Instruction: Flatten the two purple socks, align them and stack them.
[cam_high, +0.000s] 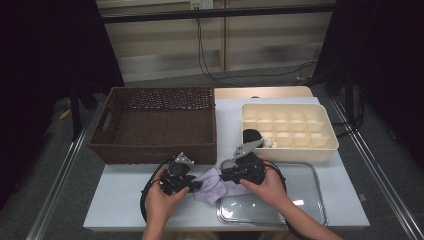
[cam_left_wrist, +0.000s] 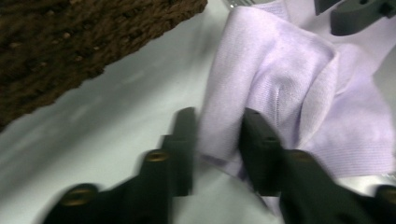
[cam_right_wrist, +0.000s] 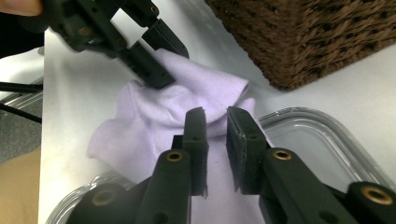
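Fingers first: the left gripper (cam_left_wrist: 212, 135) has a folded edge of the cloth (cam_high: 216, 184) between its jaws and pinches it, while the right gripper (cam_right_wrist: 216, 126) stands with its jaws parted a little above the cloth, a gap showing between them and no fabric clamped.

By size, the table (cam_high: 120, 195) carries the brown basket (cam_high: 155, 125) at the back left, the clear tray (cam_high: 300, 200) at the front right, and the cream divider box (cam_high: 287, 127) behind that, with a small dark thing and a pale one in its near-left cells. The lilac cloth lies bunched between the two hands, half on the table and half over the tray's left rim, just in front of the basket.

Risks, as I judge them: the left pinch sits near the very edge of the fold, so a pull could slip it free. Should the right jaws close where they are, they may grab only a thin layer or nip the tray rim, dragging the tray along.
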